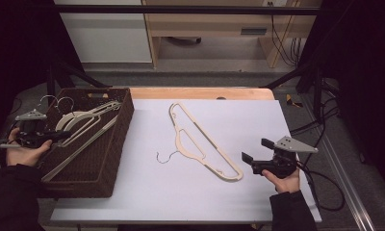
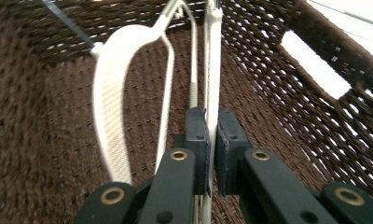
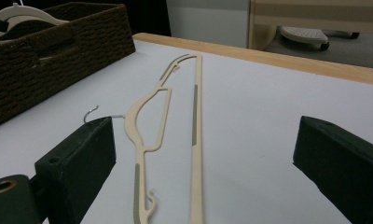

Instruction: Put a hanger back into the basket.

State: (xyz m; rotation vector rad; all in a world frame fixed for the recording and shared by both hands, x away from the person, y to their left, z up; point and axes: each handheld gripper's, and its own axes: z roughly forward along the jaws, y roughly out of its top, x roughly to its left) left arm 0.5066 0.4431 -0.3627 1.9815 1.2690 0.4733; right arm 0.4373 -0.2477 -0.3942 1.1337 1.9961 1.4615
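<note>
A cream hanger with a metal hook lies flat on the white tabletop; in the right gripper view this hanger runs away between the jaws. My right gripper rests just right of it, open, nothing between its pads. At the left, a brown wicker basket holds a few cream hangers. My left gripper reaches over the basket and is shut on the thin bar of one hanger. A second hanger hangs just left of the held one.
The basket's woven walls close in around the left gripper, with a handle slot on the right wall. In the right gripper view the basket stands at the far left. A wooden table edge borders the back; black frame posts flank the table.
</note>
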